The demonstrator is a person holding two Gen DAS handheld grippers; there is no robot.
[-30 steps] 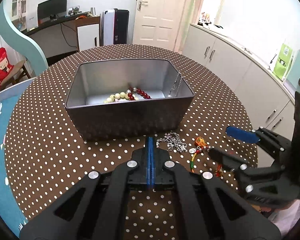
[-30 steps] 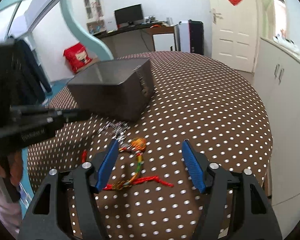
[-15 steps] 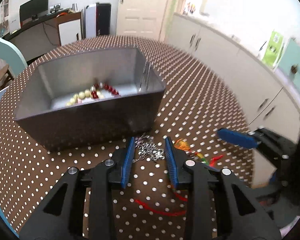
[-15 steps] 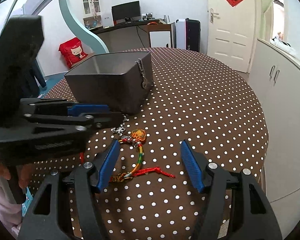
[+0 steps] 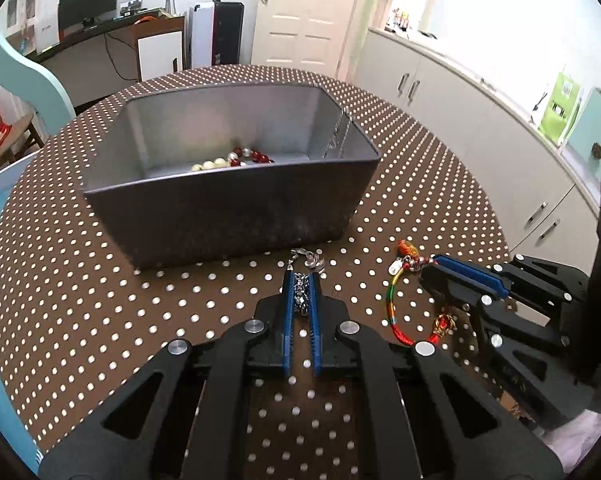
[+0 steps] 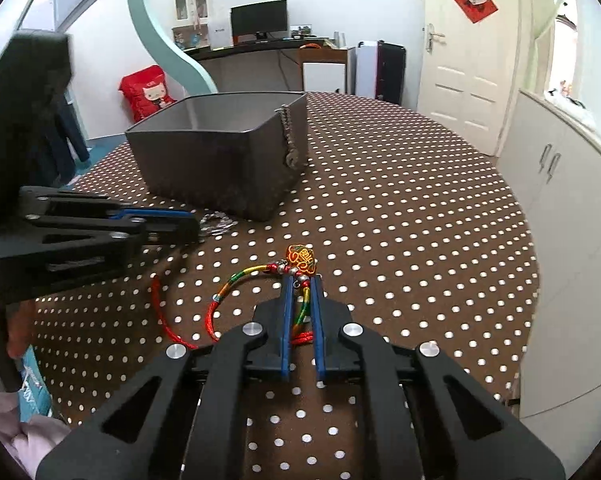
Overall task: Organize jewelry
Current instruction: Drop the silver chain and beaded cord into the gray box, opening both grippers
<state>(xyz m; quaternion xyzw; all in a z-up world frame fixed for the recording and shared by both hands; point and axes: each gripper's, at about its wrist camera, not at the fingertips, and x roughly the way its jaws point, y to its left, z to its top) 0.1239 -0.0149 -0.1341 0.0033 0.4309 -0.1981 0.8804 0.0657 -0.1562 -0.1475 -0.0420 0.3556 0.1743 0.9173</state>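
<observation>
A grey metal box [image 5: 228,208] stands on the dotted table and holds a bead bracelet [image 5: 236,160]; a chain [image 6: 289,136] hangs over its right rim. My left gripper [image 5: 300,280] is shut on a silver chain [image 5: 300,300] lying just in front of the box. The silver chain also shows in the right wrist view [image 6: 216,226]. My right gripper [image 6: 301,284] is shut on a multicoloured cord bracelet [image 6: 256,270] with an orange knot charm [image 6: 300,258], to the right of the chain. It shows too in the left wrist view [image 5: 394,300].
The round table with a brown dotted cloth [image 5: 80,300] drops off at its edge on the right. White cabinets [image 6: 560,200] stand beyond it. A red cord [image 6: 160,312] lies on the cloth between the grippers.
The left gripper opened, reached forward and closed on the silver chain. The right gripper moved forward and closed on the coloured cord bracelet.
</observation>
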